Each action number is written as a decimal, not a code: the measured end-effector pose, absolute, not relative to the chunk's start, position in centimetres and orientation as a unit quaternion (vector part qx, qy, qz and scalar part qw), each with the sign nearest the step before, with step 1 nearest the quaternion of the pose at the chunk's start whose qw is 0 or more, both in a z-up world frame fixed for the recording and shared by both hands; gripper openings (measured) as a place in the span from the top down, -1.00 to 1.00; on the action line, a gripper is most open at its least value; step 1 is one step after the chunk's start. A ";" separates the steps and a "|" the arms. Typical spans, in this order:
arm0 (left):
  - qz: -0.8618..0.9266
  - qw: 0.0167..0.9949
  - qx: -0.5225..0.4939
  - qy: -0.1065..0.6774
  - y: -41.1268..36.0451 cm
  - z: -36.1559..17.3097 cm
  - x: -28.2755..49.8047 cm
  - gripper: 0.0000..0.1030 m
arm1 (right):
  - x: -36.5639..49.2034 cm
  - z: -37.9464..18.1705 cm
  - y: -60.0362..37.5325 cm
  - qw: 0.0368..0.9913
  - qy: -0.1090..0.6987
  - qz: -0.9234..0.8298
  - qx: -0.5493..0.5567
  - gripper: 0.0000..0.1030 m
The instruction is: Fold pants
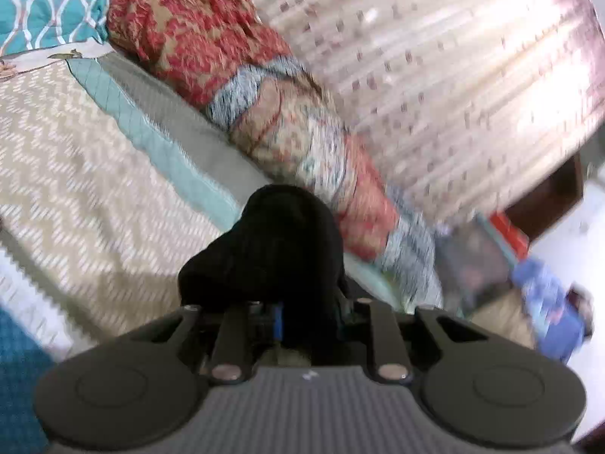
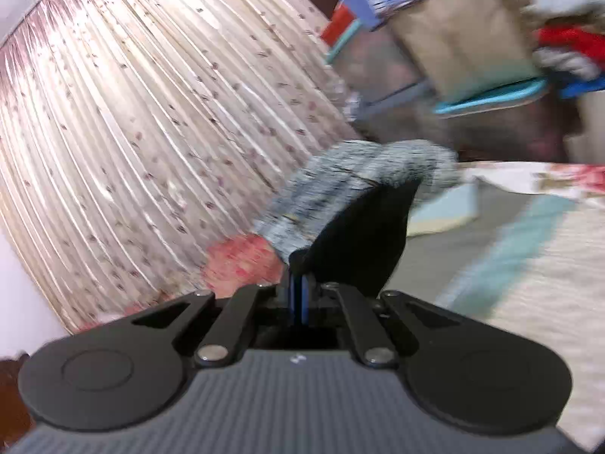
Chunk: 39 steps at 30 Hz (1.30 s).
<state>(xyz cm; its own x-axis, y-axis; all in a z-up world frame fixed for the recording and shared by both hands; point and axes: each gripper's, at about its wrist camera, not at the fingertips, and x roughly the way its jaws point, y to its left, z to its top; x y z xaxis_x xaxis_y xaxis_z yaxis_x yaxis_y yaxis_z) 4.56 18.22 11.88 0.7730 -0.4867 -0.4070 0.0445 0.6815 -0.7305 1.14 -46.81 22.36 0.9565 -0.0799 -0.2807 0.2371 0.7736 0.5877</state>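
While both views are smeared by motion, the key relation reads clearly enough: the black pants (image 1: 264,249) are bunched right at the tips of both pairs of fingers, not lying out ahead of them on the bed (image 1: 75,143). In the left wrist view the left gripper (image 1: 278,314) is closed on a thick wad of the dark cloth, which mounds up just in front of it and hides the fingertips. In the right wrist view the right gripper (image 2: 298,295) is pinched nearly flat on a thinner edge of the pants (image 2: 359,234), the fabric rising up and to the right from the blue pads. Neither hand is nearer; each grips its own end, so the garment's long axis probably runs between the two grippers, though the span between them is out of view. Behind the cloth lie patterned quilts (image 1: 302,140) along the curtain (image 2: 132,113). The fold should turn on carrying both held ends together over the bedspread.
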 end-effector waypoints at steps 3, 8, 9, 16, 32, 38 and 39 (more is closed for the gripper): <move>-0.146 0.856 -0.345 0.357 17.4 8.0 2.0 0.61 | -4.6 17.6 -47.8 0.922 0.192 -0.122 0.315 0.88; -0.102 0.810 -0.338 0.468 16.8 0.9 -2.1 0.53 | -11.0 8.2 -48.7 0.847 0.336 -0.225 0.343 0.78; -0.095 0.802 -0.334 0.487 16.7 0.1 -2.8 0.50 | -11.9 7.4 -48.6 0.837 0.347 -0.243 0.347 0.66; -0.079 0.850 -0.325 0.408 21.7 4.7 -5.5 -0.02 | -13.6 11.7 -45.4 0.878 0.296 -0.218 0.308 0.34; -0.097 0.846 -0.269 0.450 17.3 -0.1 16.1 -0.39 | 21.6 6.2 -32.0 0.914 0.353 0.015 0.201 -0.19; -0.138 0.841 -0.226 0.473 13.5 0.2 17.3 0.44 | 24.0 3.2 -29.8 0.880 0.428 0.032 0.204 0.81; -0.139 0.842 -0.210 0.477 12.7 0.5 17.1 0.48 | 23.7 4.3 -29.9 0.885 0.421 0.030 0.200 0.83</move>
